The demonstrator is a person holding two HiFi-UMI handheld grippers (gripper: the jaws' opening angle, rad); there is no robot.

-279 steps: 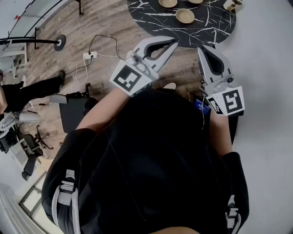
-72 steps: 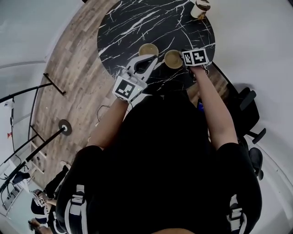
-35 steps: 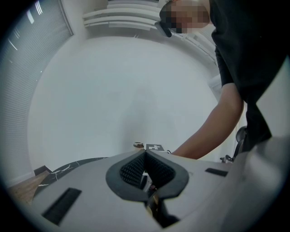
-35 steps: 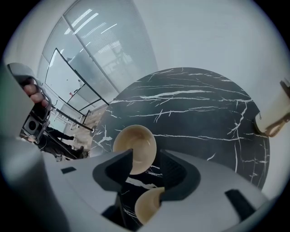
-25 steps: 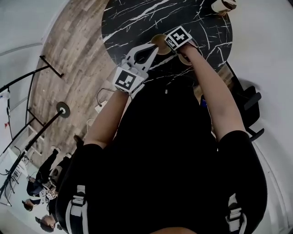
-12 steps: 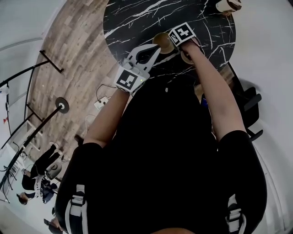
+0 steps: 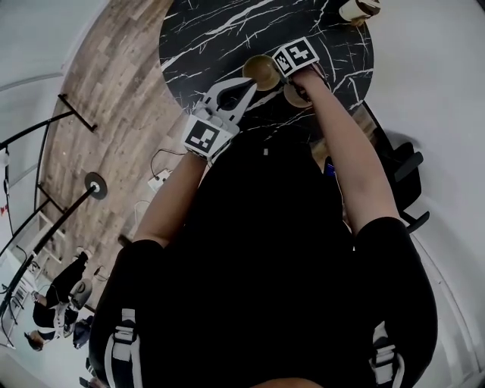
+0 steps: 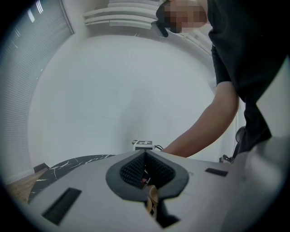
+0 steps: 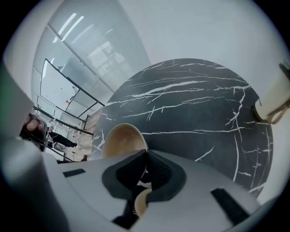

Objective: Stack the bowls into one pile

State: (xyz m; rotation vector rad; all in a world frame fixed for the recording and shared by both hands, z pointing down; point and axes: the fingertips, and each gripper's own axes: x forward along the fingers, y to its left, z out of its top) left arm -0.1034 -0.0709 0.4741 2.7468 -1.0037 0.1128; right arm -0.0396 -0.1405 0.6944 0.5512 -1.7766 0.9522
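Note:
A tan bowl (image 7: 261, 70) (image 9: 120, 138) hangs just above the black marble table (image 7: 220, 38) (image 9: 195, 104). My right gripper (image 7: 277, 73) (image 9: 145, 155) is shut on the bowl's near rim; its jaws have just closed there. It points steeply down, and its marker cube hides the jaws in the head view. A second tan bowl (image 7: 295, 95) rests on the table, partly hidden under my right hand. My left gripper (image 7: 247, 86) (image 8: 145, 153) is held nearly level at the table's near edge, left of the held bowl. Its tips meet with nothing between them.
A pale cup (image 7: 356, 9) (image 9: 272, 102) stands at the table's far right edge. A dark chair (image 7: 402, 163) is to the right of the table. On the wooden floor at the left lie a power strip with a cable (image 7: 159, 179) and a round stand base (image 7: 95, 183).
My right gripper has closed on the bowl's rim and lifted it a little, shifting it slightly left. My left gripper has stayed in place.

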